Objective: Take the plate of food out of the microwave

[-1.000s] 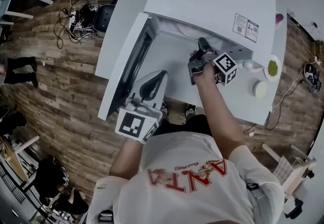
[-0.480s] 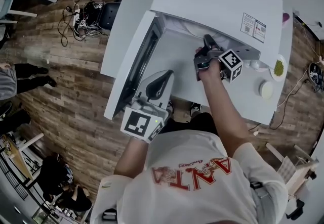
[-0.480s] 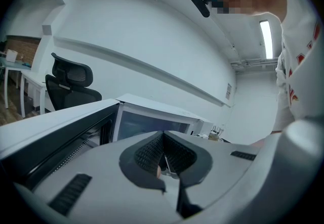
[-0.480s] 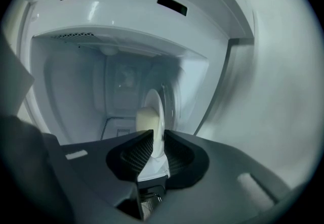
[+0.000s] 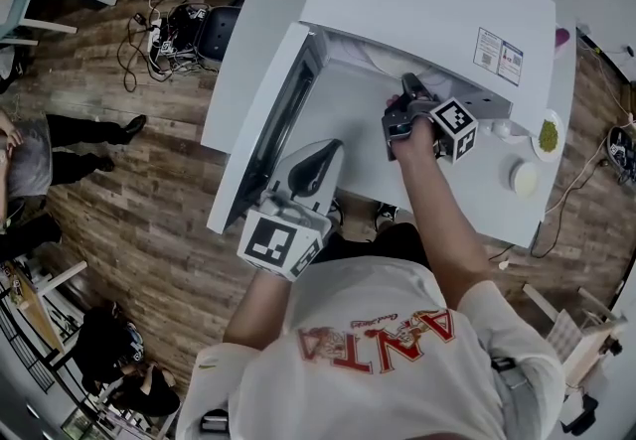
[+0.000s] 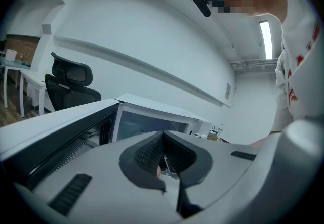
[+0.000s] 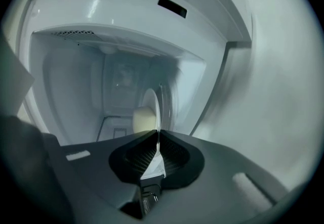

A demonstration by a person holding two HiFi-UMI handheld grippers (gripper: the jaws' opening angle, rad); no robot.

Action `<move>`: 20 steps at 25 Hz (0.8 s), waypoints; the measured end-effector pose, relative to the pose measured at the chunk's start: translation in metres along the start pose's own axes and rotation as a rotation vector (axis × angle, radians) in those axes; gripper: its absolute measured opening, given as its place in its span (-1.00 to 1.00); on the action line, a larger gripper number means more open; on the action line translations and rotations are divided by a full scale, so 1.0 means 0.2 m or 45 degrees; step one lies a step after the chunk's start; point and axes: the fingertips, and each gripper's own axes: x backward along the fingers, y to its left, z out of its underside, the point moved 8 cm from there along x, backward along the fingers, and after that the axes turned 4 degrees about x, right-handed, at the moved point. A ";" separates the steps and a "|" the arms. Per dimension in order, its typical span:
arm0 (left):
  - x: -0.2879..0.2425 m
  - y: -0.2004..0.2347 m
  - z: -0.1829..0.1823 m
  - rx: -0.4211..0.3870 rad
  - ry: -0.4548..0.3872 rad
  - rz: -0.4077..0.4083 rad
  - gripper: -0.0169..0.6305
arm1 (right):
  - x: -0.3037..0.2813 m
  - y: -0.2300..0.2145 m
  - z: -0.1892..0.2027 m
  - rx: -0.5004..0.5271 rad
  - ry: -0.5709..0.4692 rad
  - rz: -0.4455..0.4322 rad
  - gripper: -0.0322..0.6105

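Note:
The white microwave point(image 5: 417, 1) stands on the table with its door point(image 5: 263, 130) swung open to the left. My right gripper point(image 5: 409, 85) reaches into the cavity. In the right gripper view a white plate point(image 7: 152, 109) shows edge-on, carrying a pale round piece of food point(image 7: 143, 119). The right gripper point(image 7: 158, 137) has just been closing its jaws, and they now pinch the plate's near rim. My left gripper point(image 5: 323, 155) hangs beside the open door, apart from it. In the left gripper view the left gripper point(image 6: 163, 139) has its tips together and nothing shows between them.
On the white table point(image 5: 497, 215) to the right of the microwave sit a small dish of green food point(image 5: 547, 135) and a white round bowl point(image 5: 523, 177). A black office chair point(image 6: 68, 81) stands beyond the door. A bystander point(image 5: 60, 145) is on the wooden floor at the left.
The right gripper has edged slightly further into the microwave's mouth. The left gripper keeps its place by the door. The bystander at the left has shifted.

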 end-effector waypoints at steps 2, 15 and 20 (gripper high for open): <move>0.00 0.00 0.00 0.003 0.000 0.008 -0.92 | 0.02 0.00 0.00 0.010 0.007 -0.005 -0.85; 0.01 -0.02 0.01 0.054 0.009 0.026 -0.92 | 0.12 -0.04 0.02 0.006 0.041 -0.020 -0.84; 0.00 -0.03 0.03 0.051 0.021 0.032 -0.92 | 0.09 -0.04 0.02 0.013 0.039 -0.054 -0.75</move>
